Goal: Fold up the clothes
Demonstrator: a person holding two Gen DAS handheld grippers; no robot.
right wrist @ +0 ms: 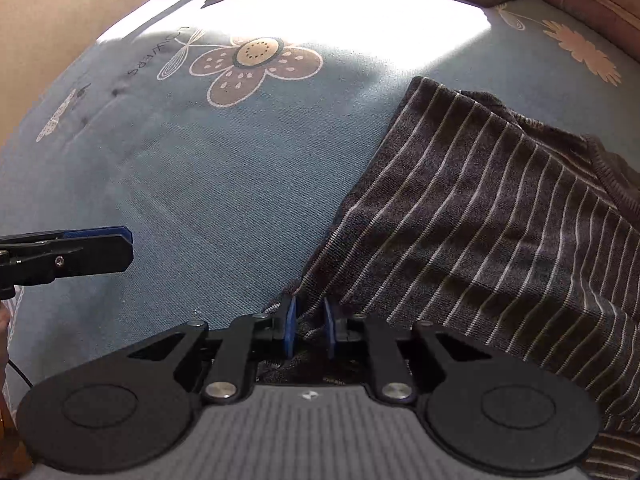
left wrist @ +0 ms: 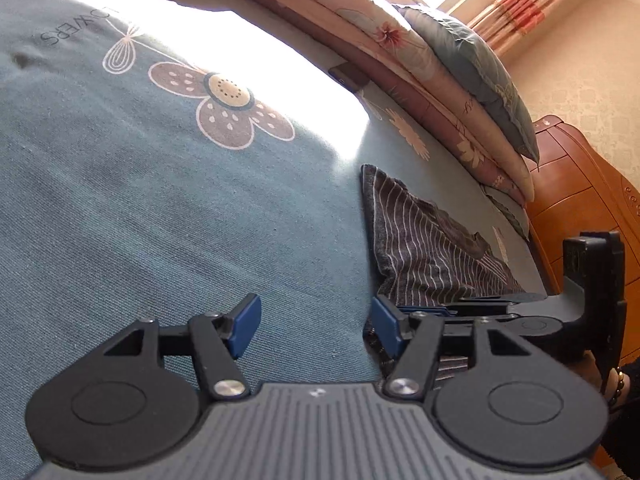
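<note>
Here, a dark grey striped garment [right wrist: 500, 208] is seen lying flat on the blue flowered bedsheet [right wrist: 224, 184] of a bed, near a stack of folded quilts [left wrist: 424, 76] and a pillow [left wrist: 480, 76]. The right gripper [right wrist: 310, 330] is clenched on the garment's near corner, a fold of cloth being pinched between its blue pads. The left gripper [left wrist: 316, 330] is held released above bare sheet just beside the garment's edge, nothing being grasped by its fingers.
</note>
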